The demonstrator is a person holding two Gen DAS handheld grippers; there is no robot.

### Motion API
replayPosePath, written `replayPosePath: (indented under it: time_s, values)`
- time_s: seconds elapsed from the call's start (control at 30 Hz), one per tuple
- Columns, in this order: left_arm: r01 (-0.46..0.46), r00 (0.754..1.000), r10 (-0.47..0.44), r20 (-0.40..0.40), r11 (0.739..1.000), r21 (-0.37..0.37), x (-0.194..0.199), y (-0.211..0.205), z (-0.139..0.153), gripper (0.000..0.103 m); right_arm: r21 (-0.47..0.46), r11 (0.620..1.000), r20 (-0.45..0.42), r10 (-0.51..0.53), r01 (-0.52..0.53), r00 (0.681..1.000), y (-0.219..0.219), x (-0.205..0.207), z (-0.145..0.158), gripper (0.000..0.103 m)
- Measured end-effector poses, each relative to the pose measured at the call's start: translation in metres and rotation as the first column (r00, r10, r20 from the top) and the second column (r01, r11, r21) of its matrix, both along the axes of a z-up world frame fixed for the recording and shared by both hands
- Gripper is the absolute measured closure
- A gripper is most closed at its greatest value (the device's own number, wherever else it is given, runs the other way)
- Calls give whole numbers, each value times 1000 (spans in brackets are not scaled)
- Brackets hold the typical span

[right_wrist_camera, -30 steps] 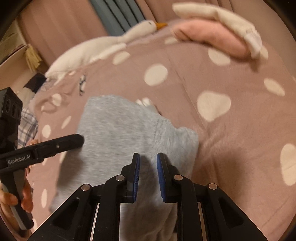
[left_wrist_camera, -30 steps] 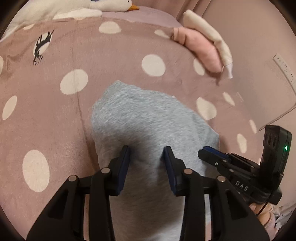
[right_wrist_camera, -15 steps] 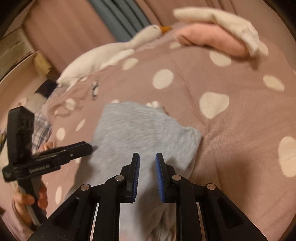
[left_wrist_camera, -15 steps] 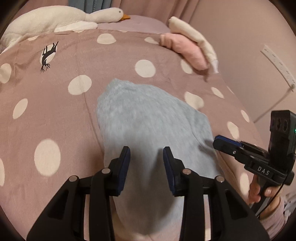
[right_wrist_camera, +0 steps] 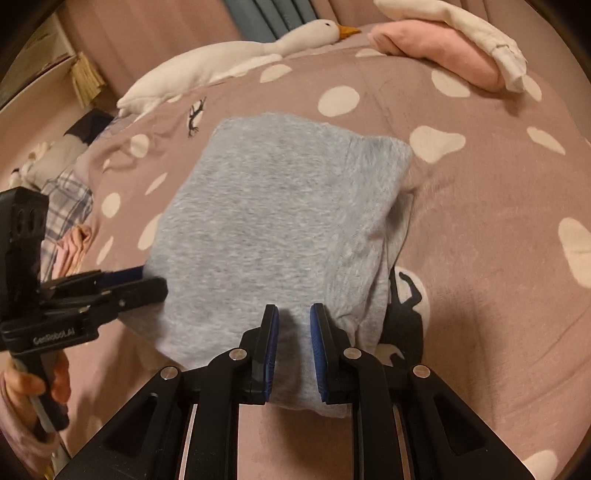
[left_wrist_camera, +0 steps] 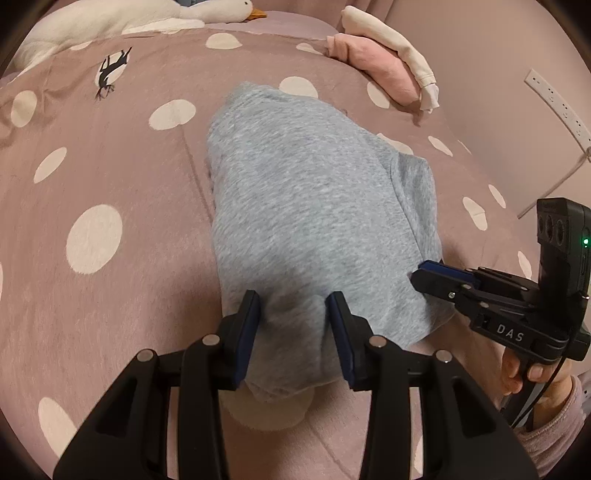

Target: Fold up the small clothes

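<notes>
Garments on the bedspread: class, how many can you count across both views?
3, perhaps more. A grey garment lies mid-bed, gripped at its near edge. A pink one lies at the far right, a cream one draped over it. The plaid heap at the left edge may hide others.

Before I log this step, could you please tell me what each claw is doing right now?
Left claw: closed on the grey garment.
Right claw: closed on the same garment's near edge.
</notes>
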State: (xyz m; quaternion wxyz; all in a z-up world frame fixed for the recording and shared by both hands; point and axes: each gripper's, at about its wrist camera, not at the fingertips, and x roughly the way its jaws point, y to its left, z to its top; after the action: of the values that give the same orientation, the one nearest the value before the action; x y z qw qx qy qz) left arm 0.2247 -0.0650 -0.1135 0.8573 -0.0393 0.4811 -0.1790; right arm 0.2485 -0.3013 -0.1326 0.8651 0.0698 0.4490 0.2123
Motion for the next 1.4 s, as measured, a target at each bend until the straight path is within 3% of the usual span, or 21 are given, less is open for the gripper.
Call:
replayPosePath:
  time_s: [0.13, 0.23, 0.33, 0.4, 0.43, 0.6, 0.77, 0.87, 0.97, 1.4]
  values:
    - [-14, 1000, 13, -22, 999, -39, -18, 10, 2, 58, 22, 1000, 2, -20, 20, 1000, -3, -12, 11, 83]
    - [-31, 999, 29, -36, 997, -71, -38, 22, 0, 41, 80, 997, 9, -24, 24, 1000, -11, -27, 19, 70]
    - [-56, 997, 49, -66, 991, -120, -55, 37, -4, 35, 136, 990, 0, -48, 48, 999, -25, -43, 23, 60]
    - [-83, 992, 68, -105, 984, -155, -67, 49, -9, 26, 159, 985, -12, -72, 73, 997, -33, -52, 21, 48]
    - [-94, 991, 75, -113, 981, -172, -72, 54, -11, 23, 182, 980, -27, -78, 82, 997, -38, -57, 19, 47]
    - [-184, 973, 131, -192, 938, -292, -87, 81, -20, 16, 293, 946, -121, -109, 141, 987, -61, -69, 2, 41]
    - [-267, 952, 183, -245, 889, -372, -86, 96, -25, 0, 397, 892, -197, -146, 215, 970, -81, -69, -13, 38]
    - [-296, 944, 198, -264, 862, -412, -81, 101, -28, 1, 459, 853, -236, -151, 248, 960, -89, -64, -23, 37]
    - [-298, 943, 192, -273, 854, -426, -74, 99, -30, 1, 475, 839, -251, -159, 265, 955, -93, -59, -28, 37]
    - [-266, 956, 152, -253, 816, -514, -13, 82, -25, 1, 489, 836, -245, -143, 249, 959, -89, -31, -31, 36]
